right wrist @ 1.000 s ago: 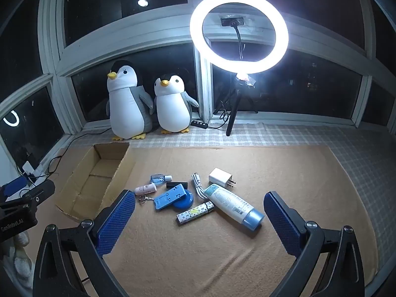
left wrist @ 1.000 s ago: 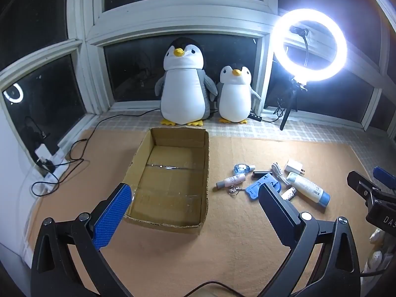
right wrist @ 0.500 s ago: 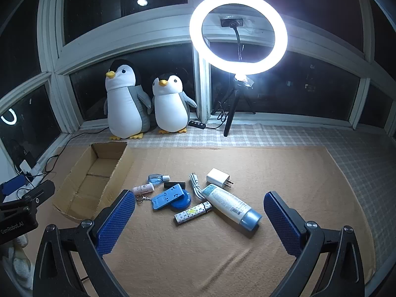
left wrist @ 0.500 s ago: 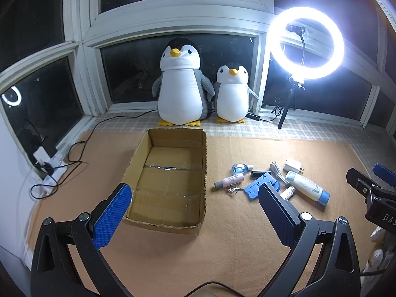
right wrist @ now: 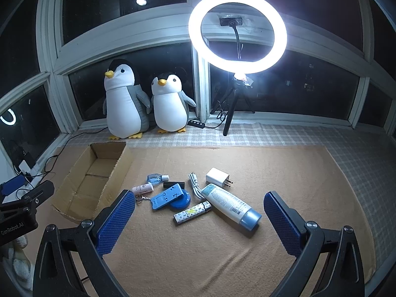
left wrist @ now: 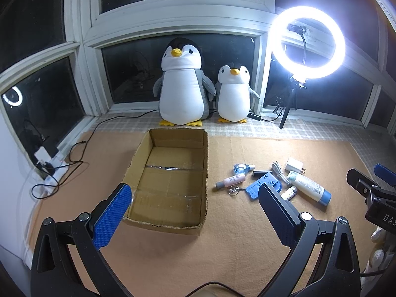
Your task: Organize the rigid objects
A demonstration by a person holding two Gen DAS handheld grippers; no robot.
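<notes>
An open cardboard box (left wrist: 173, 180) lies empty on the tan mat; it also shows in the right wrist view (right wrist: 94, 180). To its right lies a cluster of small items: a white tube with a blue cap (right wrist: 231, 205), a white charger plug (right wrist: 217, 177), a white cable (right wrist: 195, 185), a blue phone stand (right wrist: 167, 196), a patterned lighter (right wrist: 193, 213), a pink bottle (right wrist: 143, 188), a small blue bottle (right wrist: 156, 178). My left gripper (left wrist: 194, 214) is open and empty before the box. My right gripper (right wrist: 199, 219) is open and empty, just short of the cluster.
Two plush penguins (left wrist: 183, 84) (left wrist: 234, 94) stand on the sill behind the box. A lit ring light on a tripod (right wrist: 237, 32) stands at the back right. A power strip with cables (left wrist: 52, 168) lies at the left edge of the mat.
Both grippers have shifted slightly; the scene slides a little in each view. Nothing was grasped and no object moved.
</notes>
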